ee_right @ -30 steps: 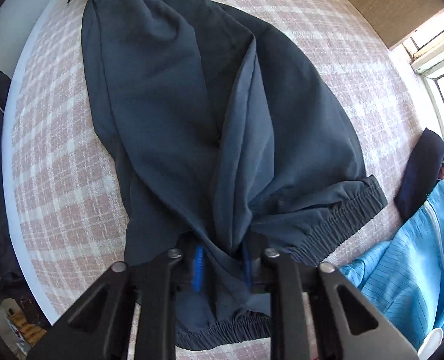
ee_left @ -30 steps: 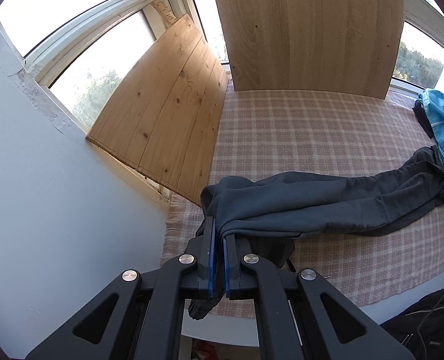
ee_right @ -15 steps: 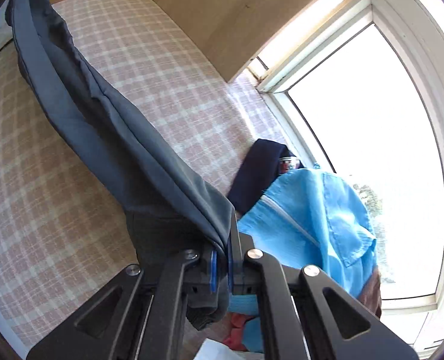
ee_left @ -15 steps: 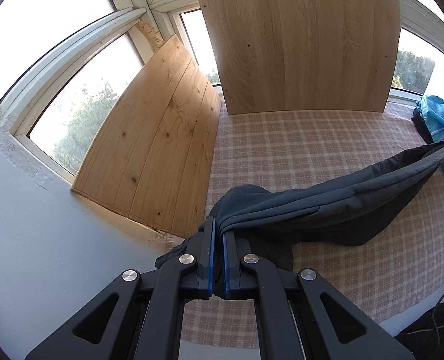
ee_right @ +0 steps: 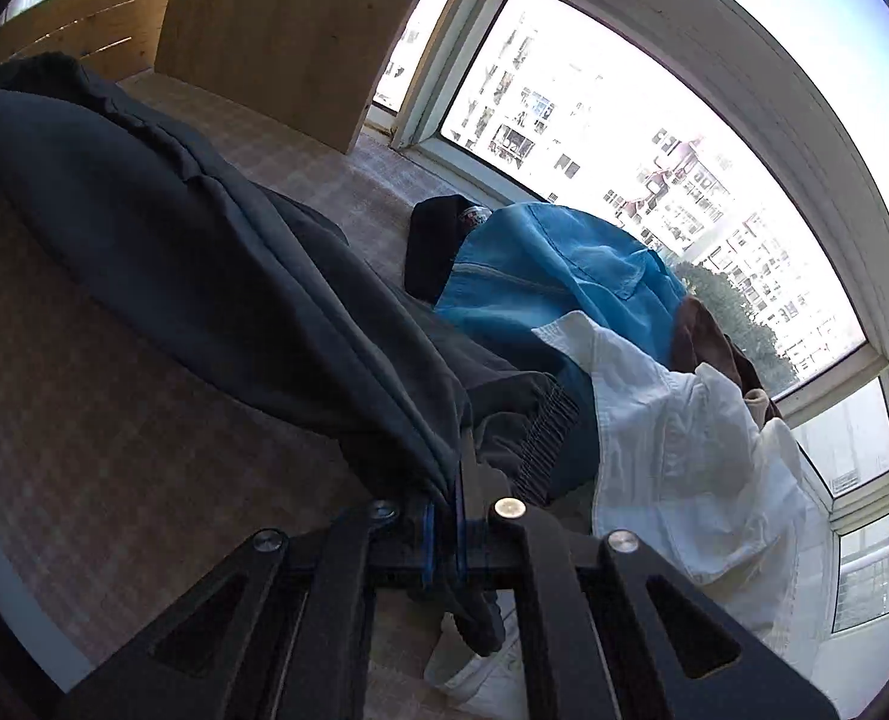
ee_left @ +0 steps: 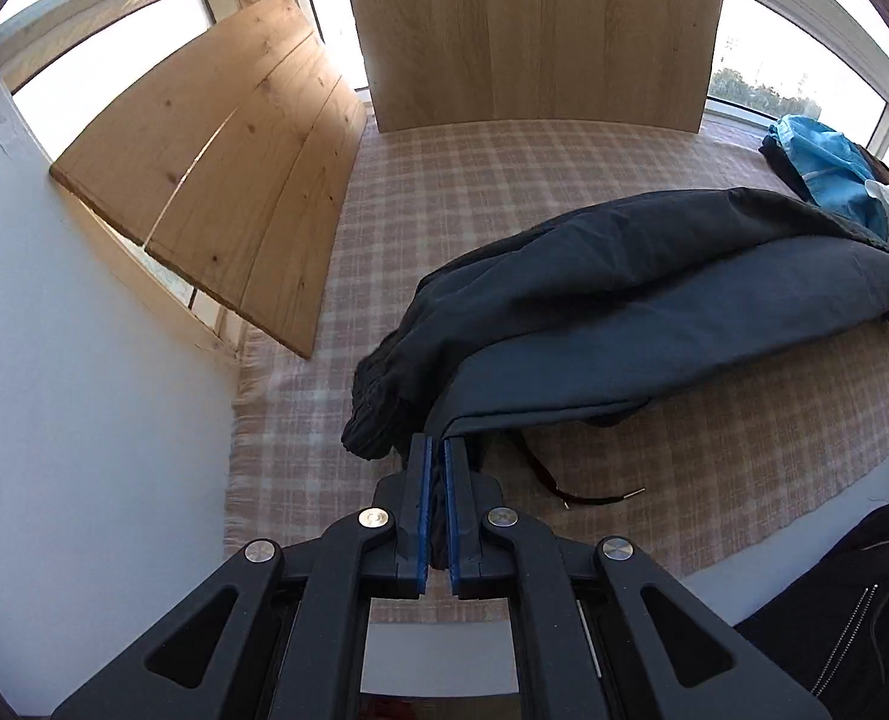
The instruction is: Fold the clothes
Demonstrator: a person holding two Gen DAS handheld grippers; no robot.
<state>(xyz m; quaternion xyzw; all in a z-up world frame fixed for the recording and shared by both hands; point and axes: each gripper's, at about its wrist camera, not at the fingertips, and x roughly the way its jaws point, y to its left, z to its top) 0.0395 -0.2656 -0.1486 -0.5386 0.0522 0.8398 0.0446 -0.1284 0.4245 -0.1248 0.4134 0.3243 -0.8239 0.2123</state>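
Two tongs (ee_left: 437, 450) (ee_right: 444, 498) pinch dark trousers (ee_left: 654, 300); beside, perhaps shirts (ee_right: 654, 420).

The trousers (ee_left: 654, 300) are lying across the checked cloth (ee_left: 504, 168), boards (ee_left: 528, 30) leaning at twelve o'clock, piled clothes (ee_left: 828, 168) sitting at two.

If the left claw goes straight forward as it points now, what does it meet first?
The left claw, shut on the dark trousers, would likely push first into their bunched elastic waistband right ahead of it, then the checked cloth; depth is unclear.
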